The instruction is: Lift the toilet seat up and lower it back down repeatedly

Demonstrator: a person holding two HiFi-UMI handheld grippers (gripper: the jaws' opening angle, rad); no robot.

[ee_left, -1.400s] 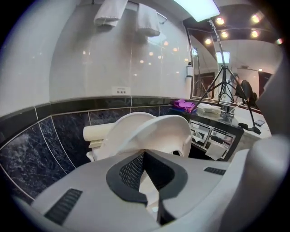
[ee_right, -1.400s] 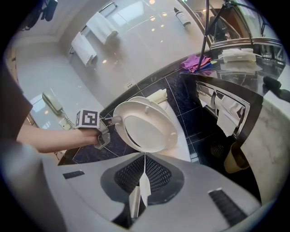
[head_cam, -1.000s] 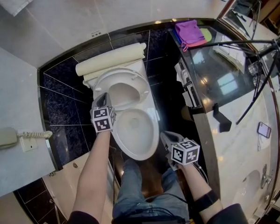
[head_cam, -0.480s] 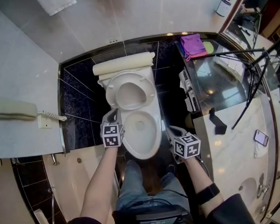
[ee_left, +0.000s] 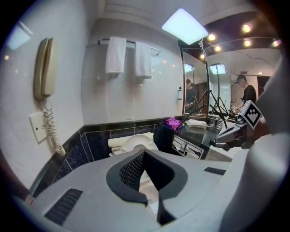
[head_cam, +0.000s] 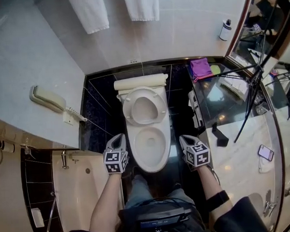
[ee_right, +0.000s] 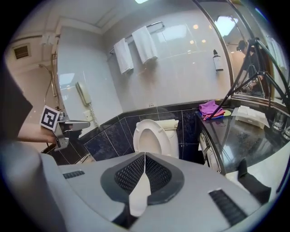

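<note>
White oval plastic toilet seat point(head_cam: 127, 109) stands upright; left gripper point(head_cam: 120, 137) and right gripper point(head_cam: 184, 137), jaws pressed together on nothing, flank the white ceramic bowl point(head_cam: 132, 152), likely readying to lower it.

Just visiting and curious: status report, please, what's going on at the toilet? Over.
Left tool and right tool shut, empty, either side of the bowl. Toilet seat raised against the tank. Nothing in the way.
</note>
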